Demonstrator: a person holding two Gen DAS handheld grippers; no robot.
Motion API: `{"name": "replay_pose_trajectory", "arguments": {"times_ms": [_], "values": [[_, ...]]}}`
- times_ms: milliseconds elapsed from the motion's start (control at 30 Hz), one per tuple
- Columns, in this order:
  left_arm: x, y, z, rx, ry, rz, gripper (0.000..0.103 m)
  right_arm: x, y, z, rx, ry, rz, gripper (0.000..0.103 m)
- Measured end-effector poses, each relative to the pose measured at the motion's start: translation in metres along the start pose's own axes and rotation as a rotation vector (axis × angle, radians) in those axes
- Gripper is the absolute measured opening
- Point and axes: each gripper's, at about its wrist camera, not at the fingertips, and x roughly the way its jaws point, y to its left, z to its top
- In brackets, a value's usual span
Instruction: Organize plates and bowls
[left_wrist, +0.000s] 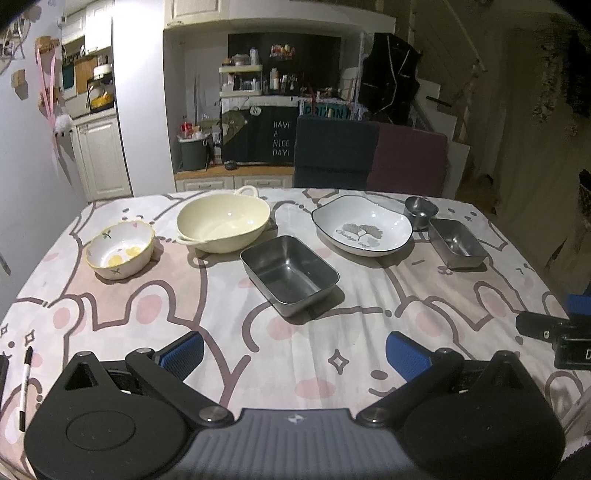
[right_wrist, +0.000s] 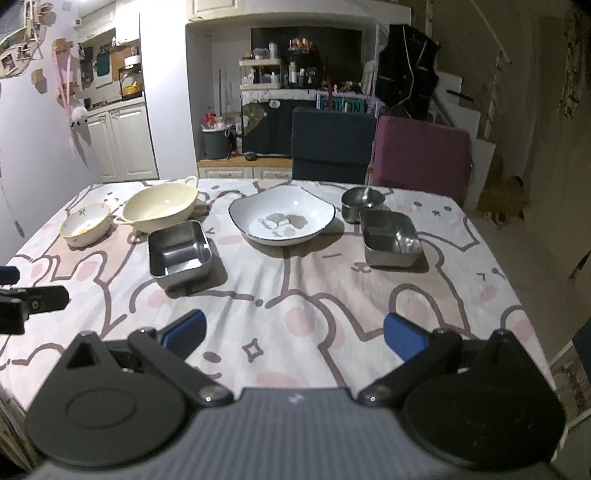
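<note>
Six dishes lie spread in a loose row across the far half of the table (left_wrist: 207, 317), which is covered by a pale cloth printed with pink-cheeked cartoon rabbits, and none is stacked on another, so the sorting looks not yet begun. From the person's left to right they are a small white ceramic bowl with yellow flowers and a wavy rim (left_wrist: 120, 250), a large cream two-handled ceramic bowl (left_wrist: 222, 220), a rectangular stainless-steel tray (left_wrist: 289, 274) set a little nearer than the rest, a wide white dish with a dark rim and a grey ginkgo-leaf print (left_wrist: 362, 225), a small round steel cup (left_wrist: 420, 211) and a second, smaller rectangular steel tray (left_wrist: 457, 242), which sits just in front of the cup. The spacing seems meant to leave every piece reachable from above or from its rim. The left gripper (left_wrist: 294, 350) hovers low over the near cloth with its blue-padded jaws spread wide and nothing between them, aimed roughly at the larger steel tray; the right gripper (right_wrist: 294, 334) hangs likewise, jaws parted and empty, facing the gap between that tray and the leaf dish. Each wrist view catches the other tool at its edge. A black-and-white marker pen (left_wrist: 25, 387) lies at the near left edge. Beyond the table, a dark hanging cloth (left_wrist: 273, 136) reads "HAVE A NICE DAY!"; the cursive line under the leaf print is too small to read, and the green lettering behind the chair backs is mostly hidden.
</note>
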Motion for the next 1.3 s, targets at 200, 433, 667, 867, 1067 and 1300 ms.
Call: {"name": "replay_pose_trajectory", "arguments": {"times_ms": [200,433,667,867,1067,1300], "values": [[0.031,-0.002,0.013,-0.020,0.054,-0.014,0.103,0.022,-0.004,0.008,0.018,0.045,0.005,0.103],[0.065,-0.006,0.026,-0.036,0.111,-0.016,0.103,0.054,-0.004,0.024,0.021,0.089,0.010,0.103],[0.096,-0.020,0.040,-0.013,0.135,0.007,0.103,0.083,-0.006,0.045,0.011,0.098,-0.005,0.103],[0.111,-0.027,0.053,-0.020,0.126,-0.009,0.103,0.102,-0.018,0.066,0.017,0.076,-0.007,0.103],[0.133,-0.034,0.071,-0.079,0.124,-0.054,0.103,0.134,-0.034,0.102,0.001,-0.002,0.067,0.103],[0.162,-0.040,0.095,-0.127,0.085,-0.029,0.103,0.191,-0.053,0.144,0.035,-0.069,0.176,0.103]]}}
